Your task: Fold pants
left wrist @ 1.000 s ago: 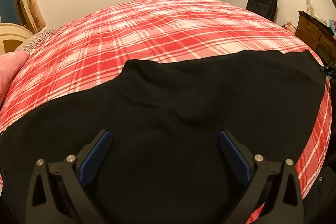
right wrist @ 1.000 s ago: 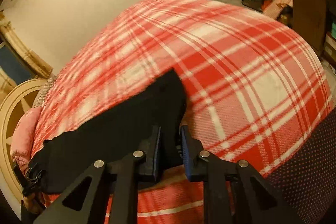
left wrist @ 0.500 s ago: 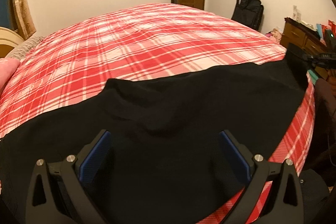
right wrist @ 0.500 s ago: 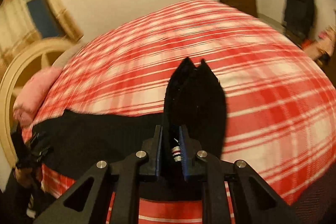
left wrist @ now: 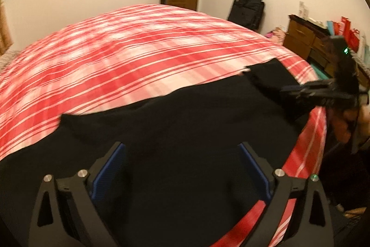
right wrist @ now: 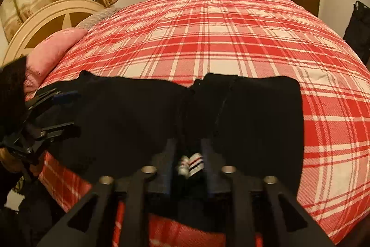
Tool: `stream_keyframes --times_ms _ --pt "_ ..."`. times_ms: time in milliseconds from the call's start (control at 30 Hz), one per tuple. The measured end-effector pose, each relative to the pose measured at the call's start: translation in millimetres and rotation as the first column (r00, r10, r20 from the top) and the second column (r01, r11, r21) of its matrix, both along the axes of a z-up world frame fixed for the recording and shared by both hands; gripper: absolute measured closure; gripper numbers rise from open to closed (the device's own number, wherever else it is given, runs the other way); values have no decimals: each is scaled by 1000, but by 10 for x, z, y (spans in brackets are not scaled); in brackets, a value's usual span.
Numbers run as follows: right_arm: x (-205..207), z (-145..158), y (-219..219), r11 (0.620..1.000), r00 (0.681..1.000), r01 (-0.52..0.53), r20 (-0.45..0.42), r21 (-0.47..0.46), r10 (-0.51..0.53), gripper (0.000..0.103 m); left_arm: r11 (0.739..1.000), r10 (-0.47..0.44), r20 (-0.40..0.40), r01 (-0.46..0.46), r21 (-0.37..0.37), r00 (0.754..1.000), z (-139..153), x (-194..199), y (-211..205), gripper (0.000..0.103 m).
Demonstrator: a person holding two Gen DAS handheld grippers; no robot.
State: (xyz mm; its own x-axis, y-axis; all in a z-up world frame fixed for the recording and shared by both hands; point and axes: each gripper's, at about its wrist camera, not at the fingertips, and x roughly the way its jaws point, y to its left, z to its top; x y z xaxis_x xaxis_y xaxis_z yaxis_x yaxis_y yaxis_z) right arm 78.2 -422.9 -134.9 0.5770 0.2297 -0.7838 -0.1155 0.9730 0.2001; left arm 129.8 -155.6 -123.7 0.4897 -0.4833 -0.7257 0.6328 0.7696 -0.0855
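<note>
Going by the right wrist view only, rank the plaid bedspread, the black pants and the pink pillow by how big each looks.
1. Red-and-white plaid bedspread, the largest, filling most of the frame.
2. Black fabric pants, though nearness to the camera enlarges them.
3. Pink soft pillow, clearly the smallest, partly hidden at the left edge.

— What's on the bed [right wrist: 231,43]?

— A pair of black pants [right wrist: 129,112], spread crosswise along the near edge of the red-and-white plaid cover.

— Flat?

— Mostly. In the right wrist view the cloth lies in two dark lobes with a notch between them at the far edge, and a seam runs down the right-hand lobe. A small striped tag in white, red and black [right wrist: 195,161] shows at the near edge.

— And from the other side?

— The left wrist view shows the pants [left wrist: 185,136] as one broad black sheet, a corner jutting at its far left; its far right end is lifted off the cover.
</note>
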Motion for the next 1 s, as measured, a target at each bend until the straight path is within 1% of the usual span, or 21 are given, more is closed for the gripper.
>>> stream_keyframes --times_ms 33,67,167,267,333,400,500,567,600,633,667,700,767,800,867,933,967,1000 --pt "-71 19 -36 1000 1000 -11 6 3 11 55 1000 -21 -13 20 -17 1000 7 11 -99 7" --pt "-137 45 -89 1000 1000 -19 19 12 19 50 999 -37 -25 36 -29 999 9 21 -189 8" --pt "-319 95 -230 999 998 -26 53 37 24 50 994 -96 -58 92 -59 994 -2 39 -493 10" --pt "-459 112 -434 997 995 7 98 77 -14 50 986 -148 -99 139 -94 984 -29 42 -790 15" --pt "-521 112 -594 992 991 45 123 120 -60 50 979 -181 -139 165 -123 974 -57 75 -967 21" --pt "-533 103 -695 985 984 99 132 139 -117 49 973 -200 -173 175 -150 964 -86 116 -1138 21" --pt "-538 118 -768 977 973 143 156 160 -168 49 968 -214 -214 177 -176 953 -129 173 -1353 21" --pt "-556 139 -785 972 966 157 177 175 -188 49 963 -221 -253 170 -207 942 -162 224 -1451 21" --pt "-553 144 -791 972 965 157 184 175 -189 49 962 -221 -272 164 -218 937 -175 246 -1487 22" --pt "-559 150 -786 973 962 160 195 169 -192 49 960 -226 -284 163 -229 932 -183 243 -1519 28" --pt "-560 149 -785 973 960 163 200 162 -195 49 956 -233 -297 163 -243 926 -188 248 -1544 31" --pt "-559 142 -791 973 960 167 201 158 -197 49 956 -234 -303 162 -244 924 -196 249 -1579 32" --pt "-551 116 -789 974 960 172 195 150 -199 48 957 -241 -289 176 -232 927 -188 231 -1641 32" --pt "-555 100 -800 974 961 174 191 147 -200 48 957 -247 -281 188 -223 927 -184 220 -1680 34" --pt "-542 64 -799 974 962 182 181 138 -205 48 959 -250 -270 199 -203 930 -188 224 -1735 41" --pt "-544 62 -799 974 960 187 185 128 -209 48 965 -238 -258 197 -176 936 -200 241 -1778 65" --pt "-549 65 -800 974 959 189 189 127 -211 48 967 -226 -263 185 -172 938 -205 264 -1780 70" --pt "-549 66 -798 974 958 190 191 125 -212 48 968 -221 -270 177 -178 937 -207 281 -1771 84"
